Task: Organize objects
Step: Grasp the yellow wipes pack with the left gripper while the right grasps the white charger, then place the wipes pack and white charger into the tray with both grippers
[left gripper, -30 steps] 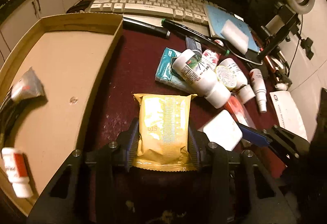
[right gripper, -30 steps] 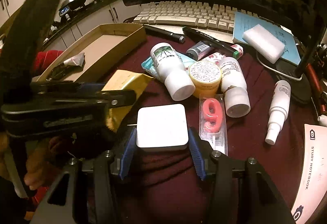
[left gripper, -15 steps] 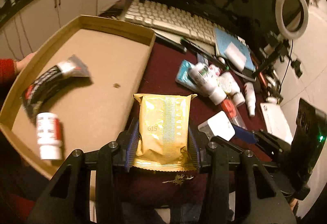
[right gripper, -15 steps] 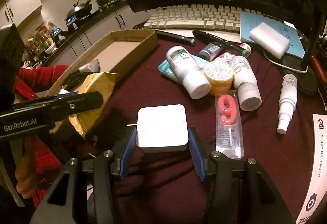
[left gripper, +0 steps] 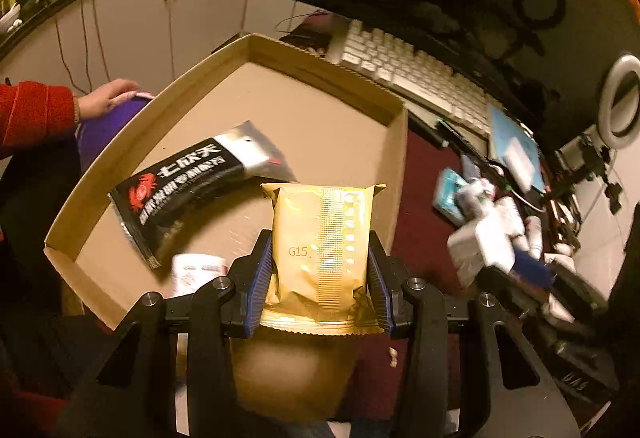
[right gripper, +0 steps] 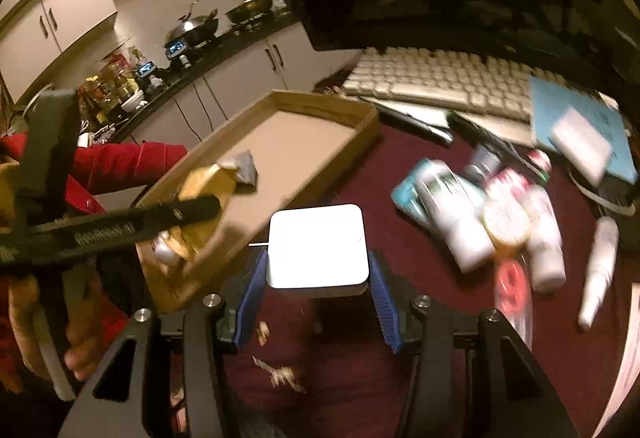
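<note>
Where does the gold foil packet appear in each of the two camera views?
Left wrist: gold foil packet at lower centre, clamped in the left gripper.
Right wrist: at left of centre, partly behind the left gripper.
Shared landmark: the shallow cardboard tray.

There is 1 cardboard tray (left gripper: 344, 82), and inside it lie 1 black snack packet (left gripper: 188, 178) and 1 small white bottle (left gripper: 196, 272) at the lower left of the left wrist frame. There is 1 gold foil packet (left gripper: 322, 250) and 1 white square box (right gripper: 317, 245), each between 1 pair of blue pads. There is 1 keyboard (right gripper: 440, 82) at the upper right. There is 1 blue notebook (right gripper: 576, 126), 1 white spray bottle (right gripper: 600, 266) and 1 ring light (left gripper: 622, 102). The bottles heaped at the right are too blurred to count.
</note>
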The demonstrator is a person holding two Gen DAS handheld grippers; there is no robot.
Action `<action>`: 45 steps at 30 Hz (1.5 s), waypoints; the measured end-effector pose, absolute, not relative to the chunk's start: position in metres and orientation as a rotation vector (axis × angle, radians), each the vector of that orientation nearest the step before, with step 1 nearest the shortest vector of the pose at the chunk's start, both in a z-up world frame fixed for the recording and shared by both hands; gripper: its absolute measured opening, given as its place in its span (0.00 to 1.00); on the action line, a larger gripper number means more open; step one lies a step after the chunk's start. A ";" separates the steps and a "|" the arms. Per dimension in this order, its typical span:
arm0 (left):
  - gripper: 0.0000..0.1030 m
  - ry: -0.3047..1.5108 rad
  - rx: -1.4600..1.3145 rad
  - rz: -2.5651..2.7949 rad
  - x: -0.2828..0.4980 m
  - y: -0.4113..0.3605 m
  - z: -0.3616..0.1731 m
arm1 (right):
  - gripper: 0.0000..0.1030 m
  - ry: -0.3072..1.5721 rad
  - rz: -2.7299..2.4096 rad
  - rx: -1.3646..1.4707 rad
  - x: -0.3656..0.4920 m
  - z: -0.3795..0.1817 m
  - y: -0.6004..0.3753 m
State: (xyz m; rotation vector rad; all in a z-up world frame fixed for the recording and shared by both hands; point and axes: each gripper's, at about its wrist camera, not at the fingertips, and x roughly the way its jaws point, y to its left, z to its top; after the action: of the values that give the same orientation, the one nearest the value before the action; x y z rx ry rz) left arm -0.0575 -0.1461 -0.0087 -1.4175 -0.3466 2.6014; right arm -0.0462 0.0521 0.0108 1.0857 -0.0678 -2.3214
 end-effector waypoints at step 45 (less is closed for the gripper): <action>0.43 -0.371 -1.550 2.597 -0.077 -0.167 -0.031 | 0.50 0.098 -2.232 1.190 -0.138 -0.018 -0.042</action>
State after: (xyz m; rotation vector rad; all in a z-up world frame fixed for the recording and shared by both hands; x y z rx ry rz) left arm -0.0769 -0.1673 -0.0313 -1.5499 -0.3709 2.5974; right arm -0.1381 -0.0417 -0.0180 1.1902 0.0976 -2.2323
